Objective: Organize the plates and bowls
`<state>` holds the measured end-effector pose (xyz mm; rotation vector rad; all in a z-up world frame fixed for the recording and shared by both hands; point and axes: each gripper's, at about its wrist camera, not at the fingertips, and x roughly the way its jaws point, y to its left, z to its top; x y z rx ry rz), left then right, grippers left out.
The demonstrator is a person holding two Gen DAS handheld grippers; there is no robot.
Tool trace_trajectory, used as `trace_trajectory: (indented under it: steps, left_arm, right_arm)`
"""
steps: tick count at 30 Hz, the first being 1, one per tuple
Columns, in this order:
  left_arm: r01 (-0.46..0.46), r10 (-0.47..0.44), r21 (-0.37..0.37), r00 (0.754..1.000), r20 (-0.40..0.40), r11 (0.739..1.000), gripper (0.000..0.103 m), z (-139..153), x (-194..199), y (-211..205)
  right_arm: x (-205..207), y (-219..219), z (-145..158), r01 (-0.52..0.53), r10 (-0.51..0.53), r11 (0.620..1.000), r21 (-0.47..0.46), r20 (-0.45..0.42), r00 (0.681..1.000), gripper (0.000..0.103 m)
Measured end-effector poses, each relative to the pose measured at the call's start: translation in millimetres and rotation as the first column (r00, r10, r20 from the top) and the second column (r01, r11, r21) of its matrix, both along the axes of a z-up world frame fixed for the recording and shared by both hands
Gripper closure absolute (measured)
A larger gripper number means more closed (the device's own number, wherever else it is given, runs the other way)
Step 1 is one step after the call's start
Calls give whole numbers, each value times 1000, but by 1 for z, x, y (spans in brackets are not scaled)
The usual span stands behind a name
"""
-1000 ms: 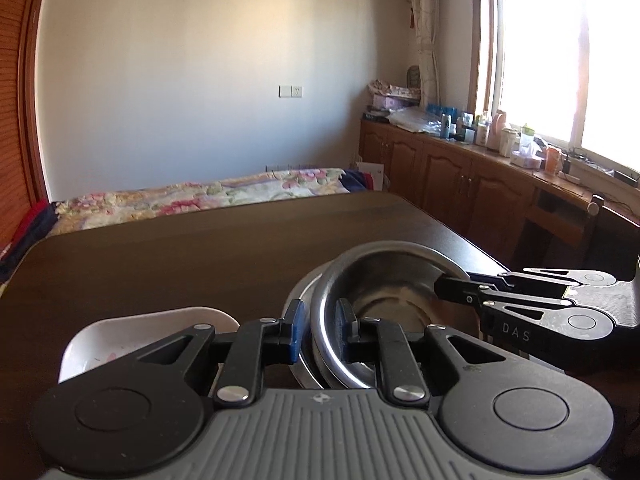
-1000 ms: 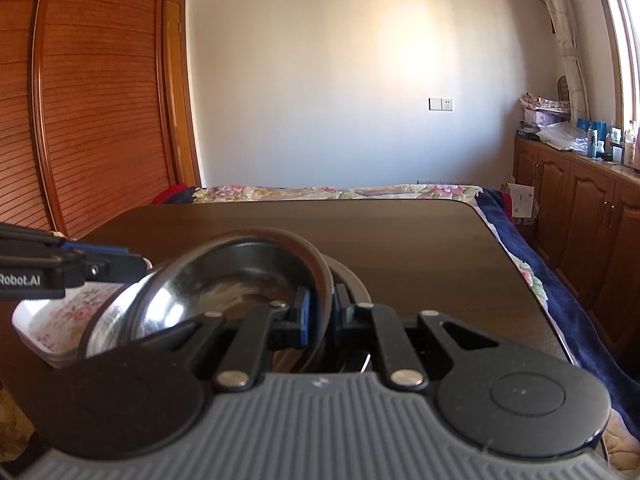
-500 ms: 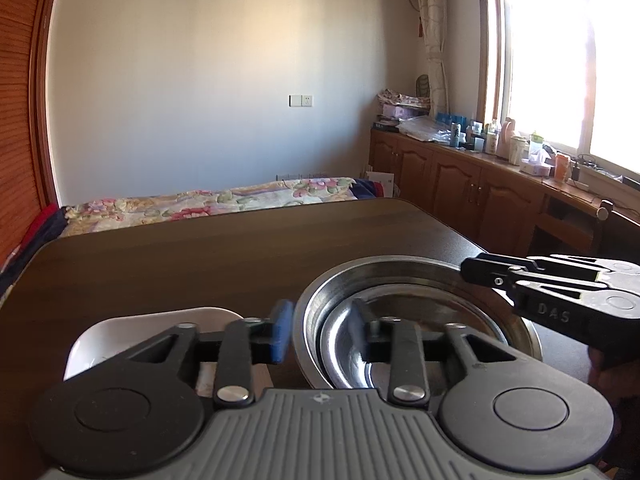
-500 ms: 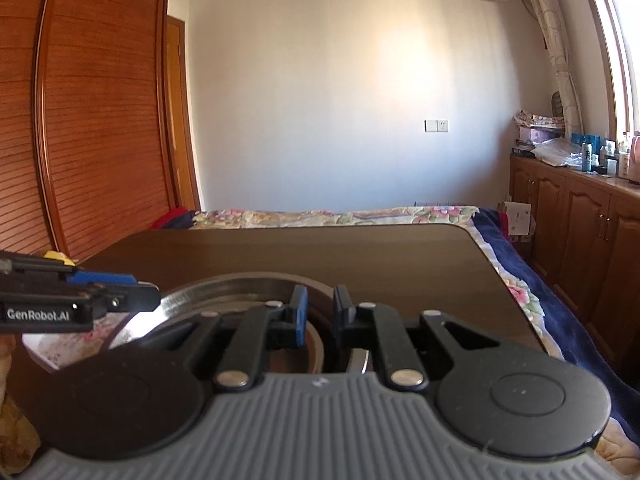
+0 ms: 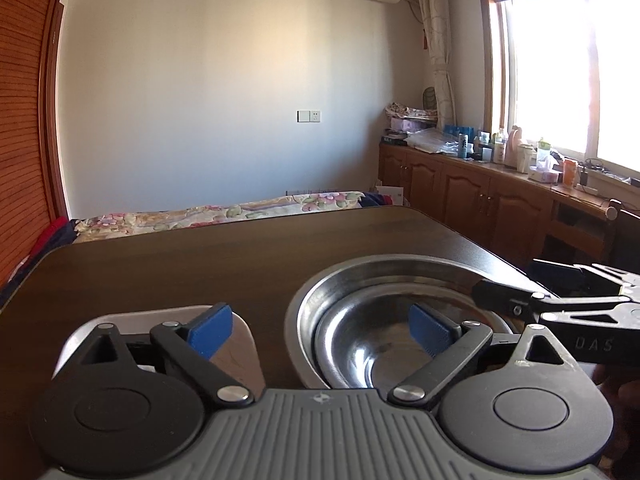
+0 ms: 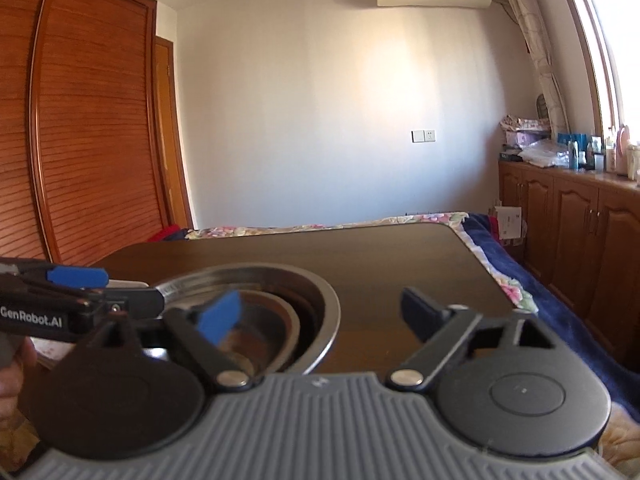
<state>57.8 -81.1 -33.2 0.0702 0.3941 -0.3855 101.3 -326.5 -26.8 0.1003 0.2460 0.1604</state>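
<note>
A: Nearest the lens, what does each tool show?

B: The left gripper (image 5: 320,334) has a ribbed grey body, two round black discs and black arms tipped with blue pads (image 5: 211,332). Its jaws are spread wide and hold nothing. The right gripper (image 6: 320,314) is built the same, jaws also spread wide and empty.

A: And the dishes?

B: A smaller steel bowl (image 5: 384,344) sits nested inside a larger steel bowl (image 5: 384,268); both are round, smooth and shiny. The stack rests on the dark wooden table (image 5: 240,256), and the left gripper's right-hand pad hangs over the inner bowl. Just left of the stack lies a white dish (image 5: 240,336) with rounded corners, mostly hidden behind the gripper.

A: How does the right wrist view place them?

B: The nested bowls lie to the left, with its left-hand pad in front of them.

A: Farther back?

B: A floral bedspread (image 5: 224,212) past the table edge, then a plain pale wall (image 5: 224,80). Panelled wooden cabinets (image 5: 472,196) run along the right, and a slatted wooden wardrobe (image 6: 80,120) stands on the left.
</note>
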Motion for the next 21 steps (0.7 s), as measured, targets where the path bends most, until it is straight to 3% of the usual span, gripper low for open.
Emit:
trace_trajectory:
  steps: [4,11,14,15,17,19,21]
  left_arm:
    - [8,-8,-11,1000,-21,1000,6,-6,1,-2]
    - [4,-5,-24,999,-45,1000,6,-13,1,0]
    - [7,-9,-26,999,-49,1000,10,-14,2,0]
    - [8,-9,-25,999,-51,1000,17,-15,2,0]
    - [1,-2,-28,999,-42,1000,26,-15,0,0]
    - [6,-9,-42,998,-67,999,42,-15,4,1]
    - [8,-12,-48,997,-78,999,47,-15,5,1]
  right_arm:
    - [3,1,-6,20,-20,1000,8,-2,1000,0]
    - [4,0,-12,26,-26,999,33,-19,999,0]
    - [4,0,-14,23,-22,999,47,-22,1000,1]
    - [4,0,-14,22,-21,999,50,-23,1000,2]
    - [4,2,-15,13,-11,999,53,-26,1000,17]
    - [5,3,-17,8,-6,999,54,-33,999,27]
    - [4,4,-17,-7,9,998,58,-30,1000,35]
